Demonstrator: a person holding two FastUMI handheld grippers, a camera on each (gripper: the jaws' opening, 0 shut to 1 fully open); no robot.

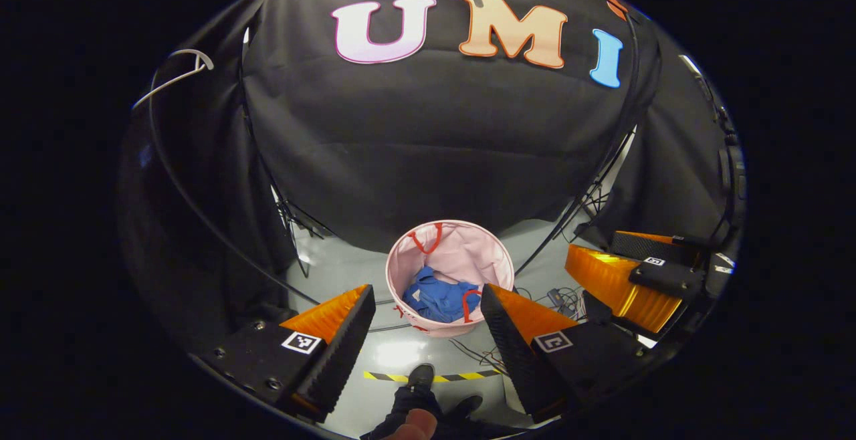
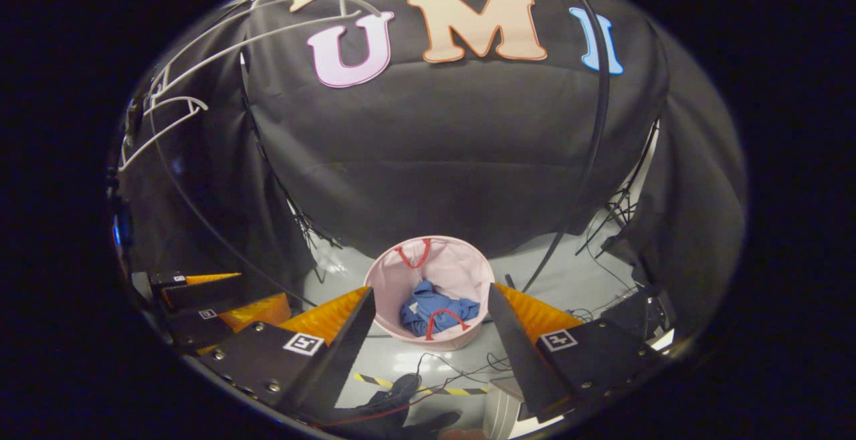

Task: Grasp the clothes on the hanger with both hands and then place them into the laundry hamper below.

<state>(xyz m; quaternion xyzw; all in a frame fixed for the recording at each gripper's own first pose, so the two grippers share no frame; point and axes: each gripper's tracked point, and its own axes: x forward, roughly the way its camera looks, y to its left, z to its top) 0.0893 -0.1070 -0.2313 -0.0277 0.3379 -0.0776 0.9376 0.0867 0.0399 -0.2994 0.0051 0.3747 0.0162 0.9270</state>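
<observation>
Grippers hang side by side above the floor (image 1: 334, 273), tilted down toward the hamper (image 1: 449, 253). Left gripper (image 1: 428, 333) has its fingers spread with nothing between them; right gripper (image 2: 428, 340) is likewise spread and bare. Blue clothes (image 1: 438, 298) lie crumpled inside the pink hamper, which stands on grey floor before the black cloth wall. White hangers (image 2: 167, 116) hang upper left. Striped tape (image 1: 461, 376) crosses the floor beside a shoe (image 1: 421, 374).
</observation>
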